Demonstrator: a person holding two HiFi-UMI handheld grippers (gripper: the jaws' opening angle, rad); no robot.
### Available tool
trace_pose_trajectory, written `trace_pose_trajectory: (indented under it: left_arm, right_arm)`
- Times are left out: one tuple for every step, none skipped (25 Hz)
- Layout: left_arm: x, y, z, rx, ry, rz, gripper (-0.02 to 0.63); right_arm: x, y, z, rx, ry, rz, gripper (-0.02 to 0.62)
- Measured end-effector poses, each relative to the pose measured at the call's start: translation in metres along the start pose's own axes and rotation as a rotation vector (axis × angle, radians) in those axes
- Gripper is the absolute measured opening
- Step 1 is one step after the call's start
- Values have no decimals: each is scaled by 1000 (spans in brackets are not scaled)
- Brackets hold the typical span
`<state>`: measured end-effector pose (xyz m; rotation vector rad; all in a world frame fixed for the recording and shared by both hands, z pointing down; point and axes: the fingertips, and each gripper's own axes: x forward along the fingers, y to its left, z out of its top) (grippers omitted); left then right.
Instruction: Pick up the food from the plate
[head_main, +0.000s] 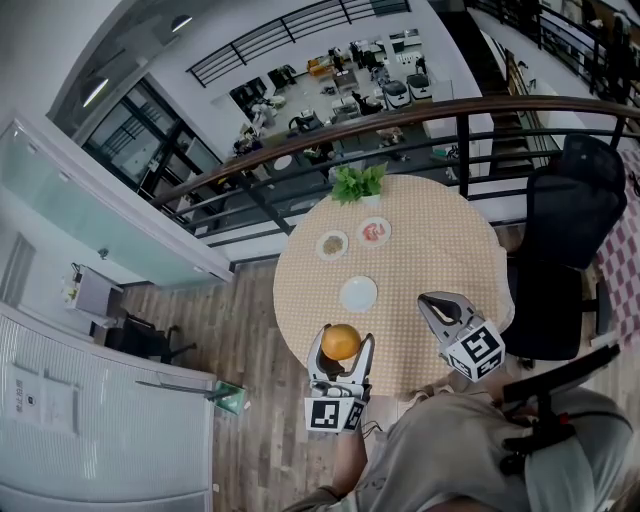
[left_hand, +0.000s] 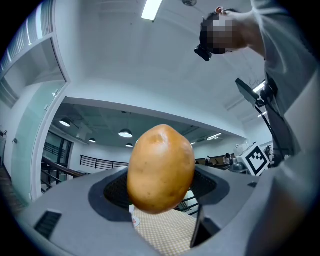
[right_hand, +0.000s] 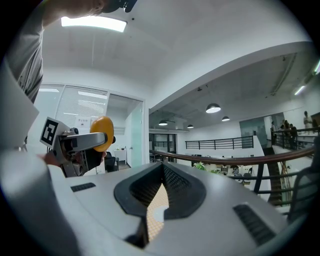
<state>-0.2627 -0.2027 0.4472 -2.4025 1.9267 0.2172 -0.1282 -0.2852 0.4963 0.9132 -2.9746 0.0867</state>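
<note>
Potato: golden-tan skin with faint darker specks.
Left gripper: grey body with black ridged pads. Its marker cube is white with black squares.
Right gripper: the same grey. Its marker cube is likewise black on white.
Table: beige cloth with a fine tan check all over.
Near plate: plain white.
Second plate: white, with olive-brown contents.
Third plate: white, with pink-red contents.
Plant: bright green.
Chair: black.
Floor: brown wood planks.
Railing: dark bars under a brown handrail.
Person's garment: grey-khaki.
</note>
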Motion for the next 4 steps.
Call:
trace_pose_trajectory:
  left_arm:
    - [0,0,0,-1,1,0,353]
    - [1,-1,0,-2,2,0,353]
    - [1,-1,0,-3,3,0,353]
    - [1,-2,0,-4,4,0,353]
  right_arm:
    - [0,-1,0,2,1,-1,15]
    - [-1,-1,-1,4,2,-1,15]
    - [-1,-2,-1,6,3,-2,15]
    - [-1,-2,-2,8,4,-3,15]
